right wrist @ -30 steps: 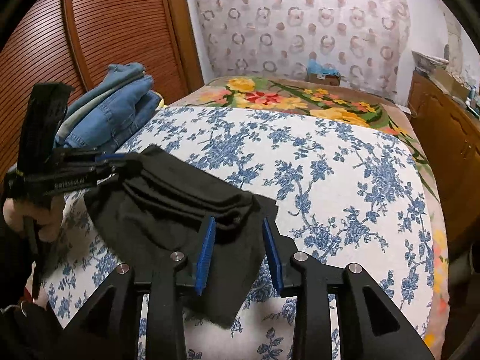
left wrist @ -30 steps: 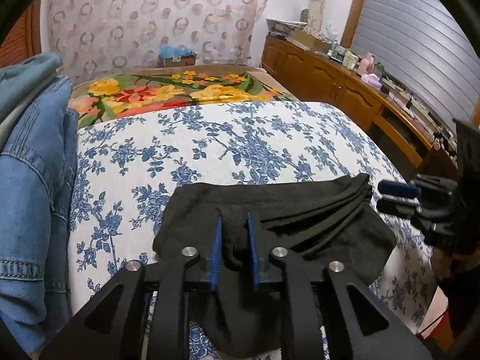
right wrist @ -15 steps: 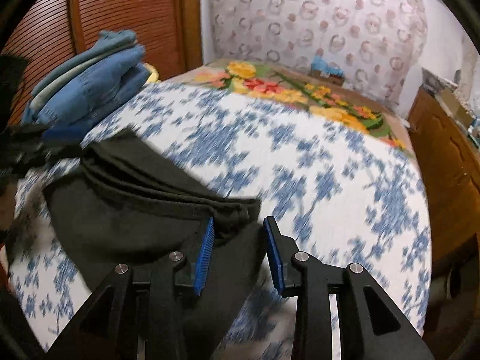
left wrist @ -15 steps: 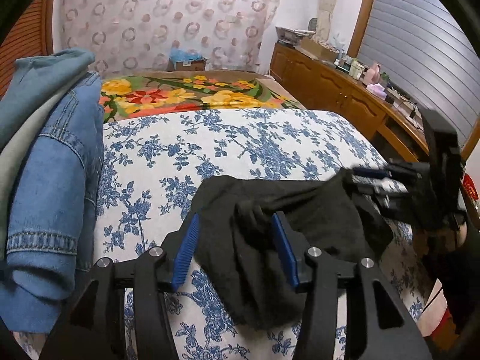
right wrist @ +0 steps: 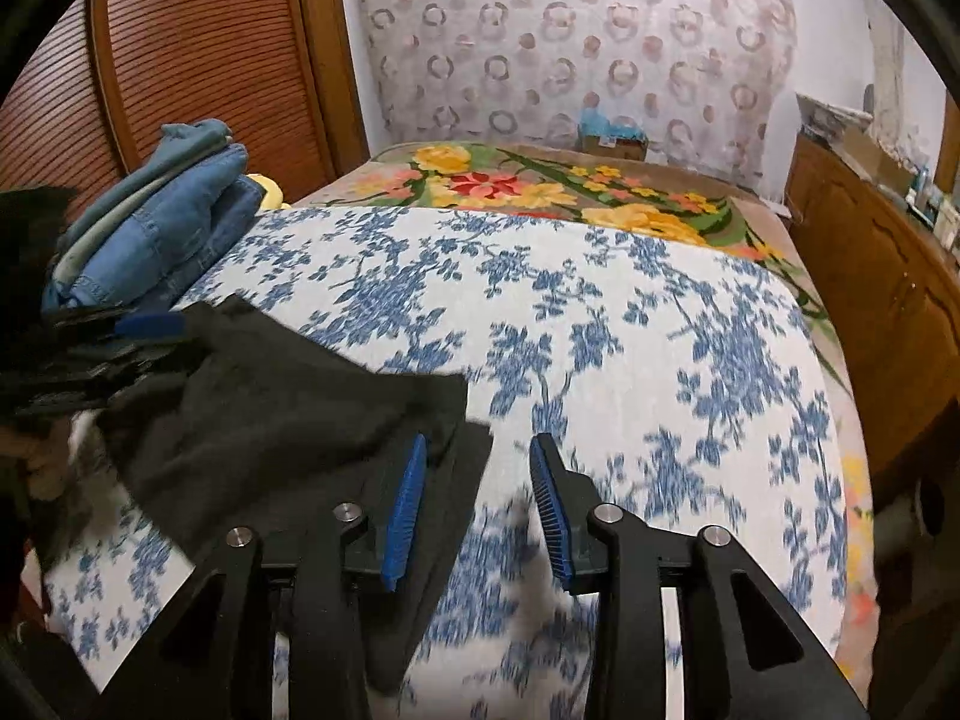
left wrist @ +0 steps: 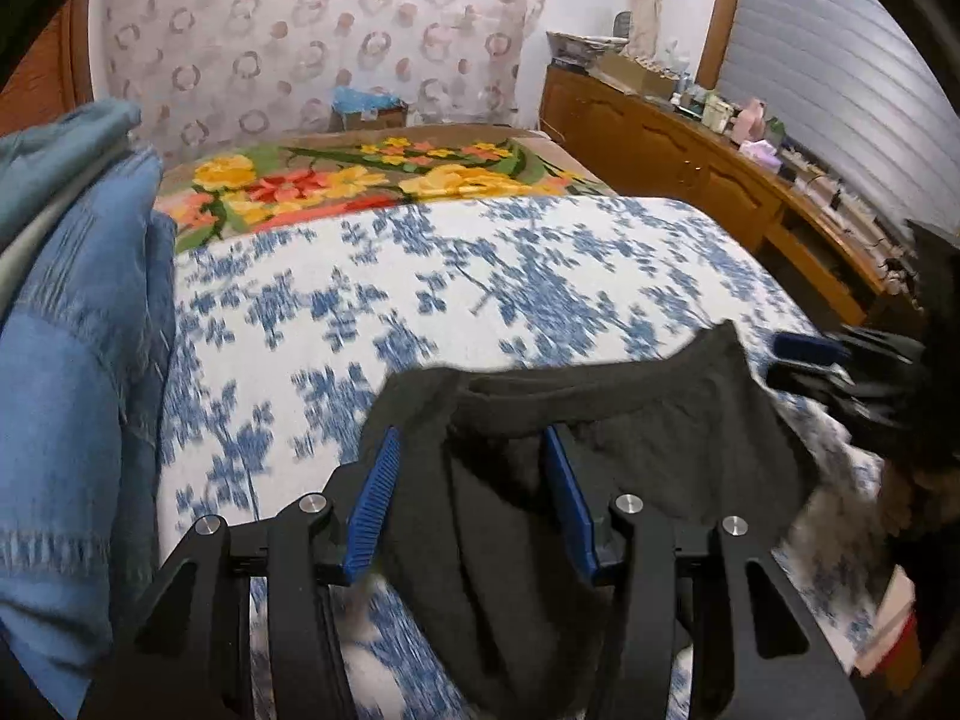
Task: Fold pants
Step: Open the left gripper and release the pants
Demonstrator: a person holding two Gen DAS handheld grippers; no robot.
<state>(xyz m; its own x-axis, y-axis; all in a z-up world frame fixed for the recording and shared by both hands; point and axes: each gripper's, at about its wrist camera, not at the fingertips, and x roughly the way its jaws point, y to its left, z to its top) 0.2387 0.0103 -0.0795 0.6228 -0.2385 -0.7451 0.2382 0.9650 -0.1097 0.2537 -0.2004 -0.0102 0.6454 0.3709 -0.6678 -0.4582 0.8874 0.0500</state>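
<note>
Folded black pants (left wrist: 600, 450) lie on the blue-flowered bedspread (left wrist: 480, 276) near the bed's front edge. My left gripper (left wrist: 471, 498) is open, its blue pads on either side of the pants' left part, not pinching. My right gripper (right wrist: 477, 498) is open at the pants' right edge (right wrist: 288, 420); its left pad is over the cloth, its right pad over bare bedspread (right wrist: 660, 360). Each gripper shows in the other's view: the right (left wrist: 840, 360) and the left (right wrist: 120, 336).
A stack of folded jeans (left wrist: 72, 360) lies on the bed's left side, also in the right wrist view (right wrist: 156, 228). A bright floral blanket (left wrist: 360, 180) covers the far end. A wooden sideboard (left wrist: 720, 180) runs along the right. A wooden wardrobe (right wrist: 150, 60) stands left.
My left gripper, shut on the pants a second ago, has opened and let go. My right gripper stayed open and shifted right off the cloth. The views are motion-blurred.
</note>
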